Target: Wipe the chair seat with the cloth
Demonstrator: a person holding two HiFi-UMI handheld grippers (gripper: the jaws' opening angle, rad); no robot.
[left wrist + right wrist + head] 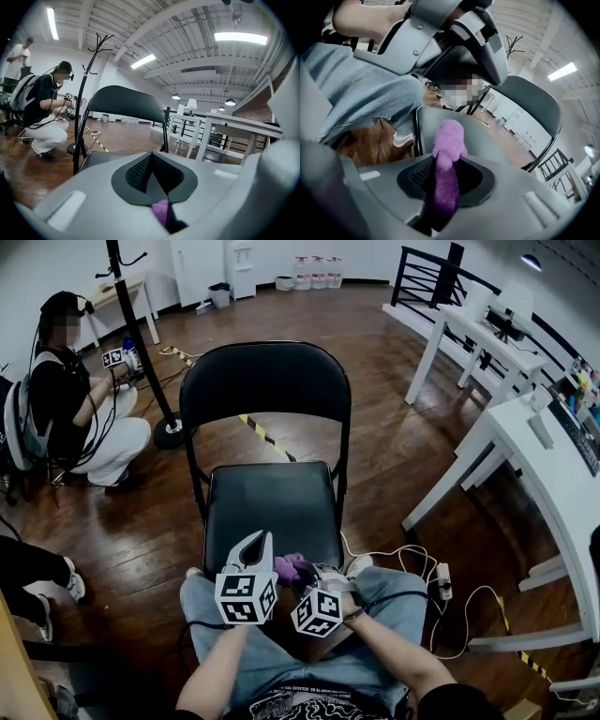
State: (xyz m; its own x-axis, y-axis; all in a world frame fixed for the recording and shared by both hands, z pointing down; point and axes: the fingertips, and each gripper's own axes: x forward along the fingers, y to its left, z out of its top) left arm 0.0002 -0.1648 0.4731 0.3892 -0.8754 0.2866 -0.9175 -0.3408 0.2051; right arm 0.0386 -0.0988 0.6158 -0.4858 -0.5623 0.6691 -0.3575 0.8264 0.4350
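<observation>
Two grippers hang close together at the front edge of the black chair seat (272, 507), the left gripper (266, 538) beside the right gripper (307, 574). The right one's jaws are clamped on the purple cloth (289, 567), which stands out of them as a bunched roll with its free end over the seat's front edge; contact with the seat cannot be made out. The left one points toward the chair back (265, 381), jaws closed tip to tip, with a sliver of purple showing low between them.
</observation>
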